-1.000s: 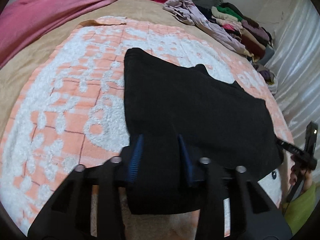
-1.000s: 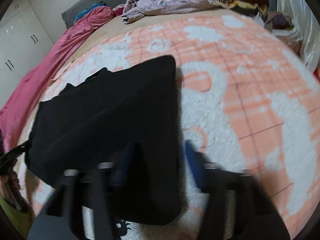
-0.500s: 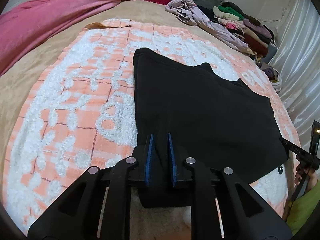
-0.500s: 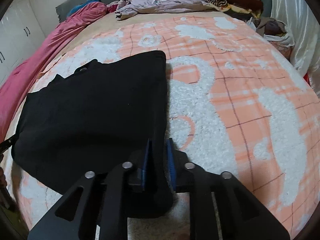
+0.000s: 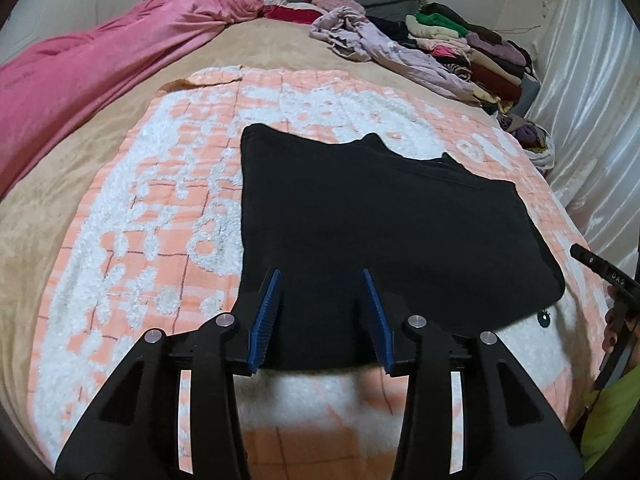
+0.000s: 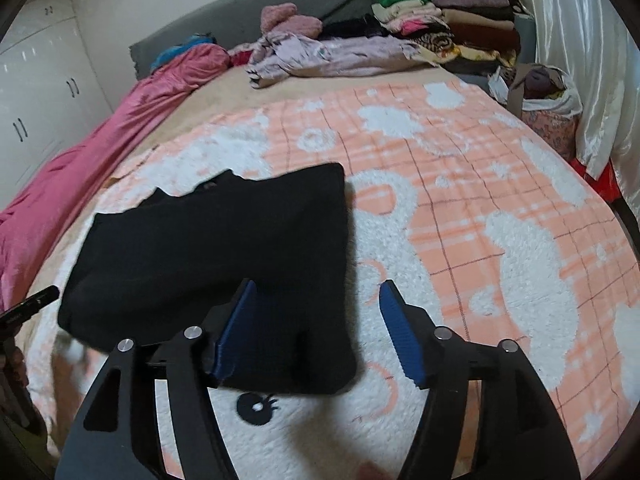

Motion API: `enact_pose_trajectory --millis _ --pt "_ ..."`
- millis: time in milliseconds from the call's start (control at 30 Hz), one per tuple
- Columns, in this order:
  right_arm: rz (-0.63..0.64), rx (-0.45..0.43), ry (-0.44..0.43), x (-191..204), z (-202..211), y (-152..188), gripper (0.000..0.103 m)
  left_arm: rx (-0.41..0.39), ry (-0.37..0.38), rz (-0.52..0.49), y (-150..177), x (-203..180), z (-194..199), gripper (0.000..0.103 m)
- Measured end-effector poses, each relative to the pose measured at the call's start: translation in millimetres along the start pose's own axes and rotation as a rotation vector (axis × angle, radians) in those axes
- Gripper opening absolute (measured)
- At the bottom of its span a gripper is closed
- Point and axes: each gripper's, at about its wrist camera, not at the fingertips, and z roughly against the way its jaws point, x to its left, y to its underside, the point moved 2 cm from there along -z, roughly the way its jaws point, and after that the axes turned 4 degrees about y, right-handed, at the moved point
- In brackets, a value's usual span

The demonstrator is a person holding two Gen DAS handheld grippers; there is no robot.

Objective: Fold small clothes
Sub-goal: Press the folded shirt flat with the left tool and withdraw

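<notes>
Matt black knit garment (image 5: 380, 216); fluffy fleece blanket (image 5: 160, 208); satin curtain (image 5: 592, 128).

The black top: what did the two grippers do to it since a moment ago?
Both let it go. The left gripper and right gripper, pinched shut on its near edge before, are opening and lifting away. The black top stayed flat on the orange-and-white blanket, and the clothes pile is unchanged.

A big bed (image 6: 500, 152) fills the room. White cupboards (image 6: 36, 92) stand at ten o'clock. A shiny white curtain (image 6: 576, 40) hangs at two o'clock.
</notes>
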Motion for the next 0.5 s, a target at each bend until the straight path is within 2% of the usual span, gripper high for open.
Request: enact_pose_trajectory --millis 133,167,233,267,433,500 --pt "0.01 -0.027 -0.011 5 14 -2 0.07 -0.011 0.005 -0.008 0 -6 10 0.034" --pt "0.013 -0.031 -0.013 6 17 -2 0.075 -0.011 0.005 -0.01 -1 -6 11 0.034" --pt "0.013 -0.043 -0.014 6 22 -3 0.077 -0.014 0.003 -0.012 0 -7 15 0.044" --pt "0.01 -0.05 -0.018 6 25 -5 0.077 -0.019 0.0 -0.014 0 -8 18 0.052" --pt "0.0 -0.079 -0.035 5 41 -14 0.077 -0.038 0.002 -0.021 -1 -11 30 0.054" --pt "-0.006 -0.105 -0.053 7 51 -25 0.077 -0.045 0.005 -0.026 -3 -11 35 0.061"
